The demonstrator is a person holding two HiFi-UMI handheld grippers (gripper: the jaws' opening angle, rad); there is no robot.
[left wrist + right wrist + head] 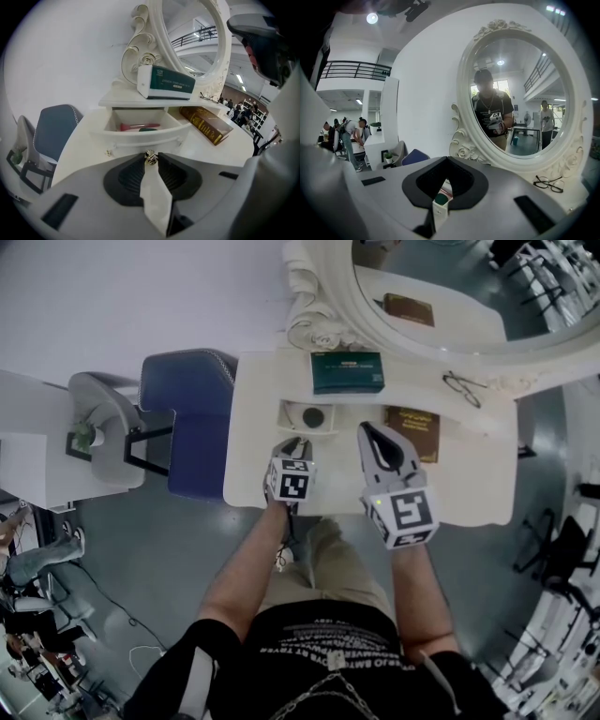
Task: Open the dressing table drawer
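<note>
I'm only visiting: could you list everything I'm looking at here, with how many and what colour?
dressing table: one, white, centre
mirror: one, ornate white frame, at the table's back
drawer: one, white, open, under the raised shelf
knob: one, gold, on the drawer front
box: one, dark green, on the shelf
book: one, brown, on the tabletop right of the drawer
glasses: one pair, dark, near the mirror's base
brush: one, pink, inside the drawer
blue chair: one, left of the table
grey chair: one, further left
left gripper: grey, shut on the knob
right gripper: grey, tips together, empty, beside the book
</note>
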